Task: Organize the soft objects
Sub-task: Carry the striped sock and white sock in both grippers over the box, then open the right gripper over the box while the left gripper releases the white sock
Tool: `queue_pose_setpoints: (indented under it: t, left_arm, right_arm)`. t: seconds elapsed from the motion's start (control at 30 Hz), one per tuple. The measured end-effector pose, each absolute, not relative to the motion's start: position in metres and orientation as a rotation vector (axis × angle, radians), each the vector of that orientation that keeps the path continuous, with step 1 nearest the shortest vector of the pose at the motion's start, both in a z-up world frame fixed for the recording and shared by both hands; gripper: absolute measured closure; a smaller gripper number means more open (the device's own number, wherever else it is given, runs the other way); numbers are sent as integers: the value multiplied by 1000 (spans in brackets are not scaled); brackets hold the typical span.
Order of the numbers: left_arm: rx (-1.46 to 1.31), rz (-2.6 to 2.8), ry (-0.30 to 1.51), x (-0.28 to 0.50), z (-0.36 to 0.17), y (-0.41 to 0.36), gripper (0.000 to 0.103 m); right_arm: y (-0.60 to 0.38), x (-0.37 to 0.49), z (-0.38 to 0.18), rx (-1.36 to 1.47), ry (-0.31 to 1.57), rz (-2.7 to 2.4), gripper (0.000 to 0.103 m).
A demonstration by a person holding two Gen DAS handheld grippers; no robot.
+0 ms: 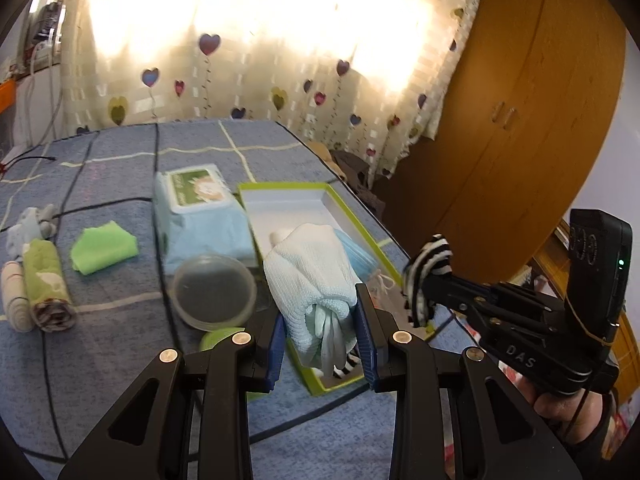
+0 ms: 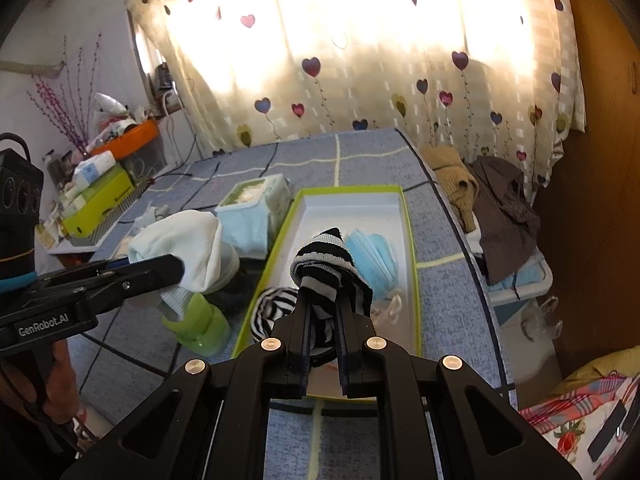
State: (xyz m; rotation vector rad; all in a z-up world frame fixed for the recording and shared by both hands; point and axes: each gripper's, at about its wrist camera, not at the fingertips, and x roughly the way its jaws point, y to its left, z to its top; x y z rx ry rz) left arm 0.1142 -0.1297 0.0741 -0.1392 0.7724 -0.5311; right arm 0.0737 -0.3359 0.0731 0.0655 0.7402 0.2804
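Observation:
My left gripper [image 1: 320, 300] is shut on a folded white knit cloth [image 1: 308, 268] and holds it above the green-rimmed box [image 1: 280, 189]; it also shows in the right wrist view [image 2: 188, 248]. My right gripper [image 2: 324, 300] is shut on a black-and-white striped sock [image 2: 324, 258] above the same box [image 2: 352, 190]; the sock also shows in the left wrist view [image 1: 426, 272]. In the box lie blue face masks [image 2: 376, 256] and another striped sock [image 2: 272, 312].
A wet-wipes pack [image 1: 200, 212], a clear round lid [image 1: 214, 292], a green cloth [image 1: 104, 246] and rolled towels [image 1: 44, 280] lie on the blue bedcover. A green bottle [image 2: 200, 324] stands left of the box. Clothes [image 2: 492, 200] and a wardrobe [image 1: 520, 120] are to the right.

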Motion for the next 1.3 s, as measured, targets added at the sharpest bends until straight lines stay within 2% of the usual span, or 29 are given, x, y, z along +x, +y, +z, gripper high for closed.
queue_pose_setpoints:
  t: [0.73, 1.3]
  left_arm:
    - [-91, -572, 976, 133, 22, -181, 71]
    - [-82, -508, 972, 191, 13, -199, 71]
  right_arm:
    - [-352, 101, 14, 83, 895, 272, 92]
    - [-357, 162, 3, 60, 901, 274, 92]
